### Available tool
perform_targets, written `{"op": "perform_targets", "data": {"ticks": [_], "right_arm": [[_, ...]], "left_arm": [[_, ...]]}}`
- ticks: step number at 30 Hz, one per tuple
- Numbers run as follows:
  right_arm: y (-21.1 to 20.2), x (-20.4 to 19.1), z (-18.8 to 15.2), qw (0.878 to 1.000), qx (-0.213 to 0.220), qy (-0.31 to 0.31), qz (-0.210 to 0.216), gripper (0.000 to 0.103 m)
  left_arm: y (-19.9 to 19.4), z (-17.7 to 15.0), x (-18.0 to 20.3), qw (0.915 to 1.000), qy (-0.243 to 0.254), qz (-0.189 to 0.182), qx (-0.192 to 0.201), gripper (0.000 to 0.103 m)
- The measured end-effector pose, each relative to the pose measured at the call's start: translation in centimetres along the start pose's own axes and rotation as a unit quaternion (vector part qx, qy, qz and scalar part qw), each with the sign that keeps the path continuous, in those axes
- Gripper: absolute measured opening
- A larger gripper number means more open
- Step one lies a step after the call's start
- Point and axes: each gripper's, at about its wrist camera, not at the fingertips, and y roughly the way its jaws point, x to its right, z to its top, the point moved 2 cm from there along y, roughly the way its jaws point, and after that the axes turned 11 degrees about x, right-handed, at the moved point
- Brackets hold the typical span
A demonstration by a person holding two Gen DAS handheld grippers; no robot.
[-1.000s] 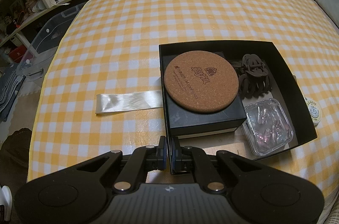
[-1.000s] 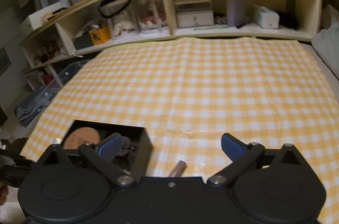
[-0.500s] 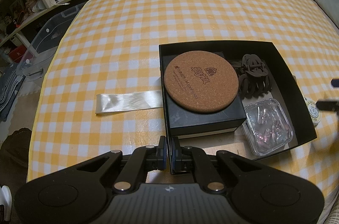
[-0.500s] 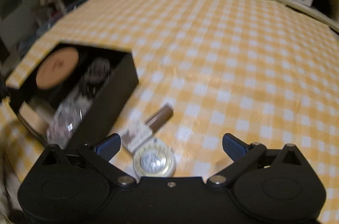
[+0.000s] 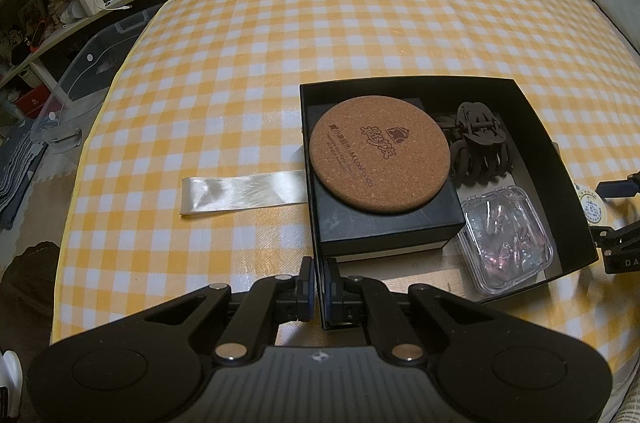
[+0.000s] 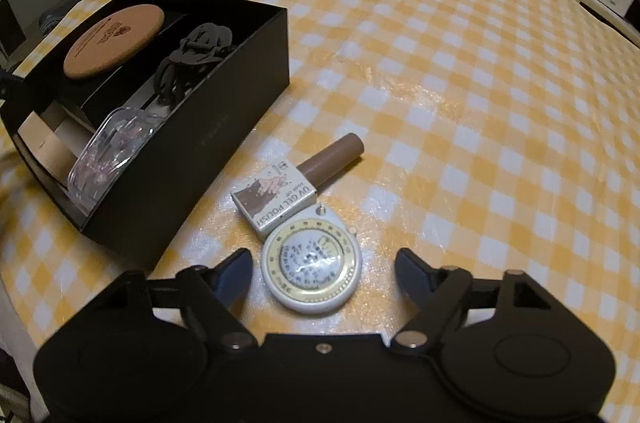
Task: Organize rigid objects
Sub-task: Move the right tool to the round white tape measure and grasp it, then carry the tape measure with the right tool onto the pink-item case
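Black box (image 5: pixel 532 111) wall clamped in left tool (image 5: pixel 319 283); right tool (image 6: pixel 322 263) narrowing, astride half-hidden white dial (image 6: pixel 312 265), untouched.

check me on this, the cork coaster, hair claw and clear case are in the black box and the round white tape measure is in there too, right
Not quite. The round white tape measure is outside the black box, lying on the checked cloth beside the gel polish bottle, as the right wrist view shows. The rest holds: the cork coaster, hair claw and clear case are in the box.
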Motion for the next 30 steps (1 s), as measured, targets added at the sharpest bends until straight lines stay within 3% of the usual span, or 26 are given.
{"op": "perform_targets", "data": {"ticks": [3,5,14,24,30], "right_arm": [[-0.2,-0.2,0.1,1.000,0.000,-0.004,0.003,0.059],[-0.4,-0.2,0.3,1.000,0.000,-0.003,0.005,0.053],[-0.5,0.2,0.9,1.000,-0.006,-0.003,-0.016,0.053],[-5.8,1.7,5.4,0.991,0.115,0.059,-0.041,0.053],[-8.3,-0.8,7.5,0.982,0.178,0.064,-0.005,0.053]], "left_arm": [[0.0,0.0,0.0,1.0000,0.000,0.000,0.000,0.005],[0.0,0.0,0.0,1.0000,0.000,0.000,0.000,0.005],[0.0,0.0,0.1,1.0000,-0.001,0.000,0.000,0.005],[0.1,0.0,0.0,1.0000,0.000,0.000,0.000,0.005],[0.1,0.0,0.1,1.0000,0.000,0.000,0.000,0.005]]}}
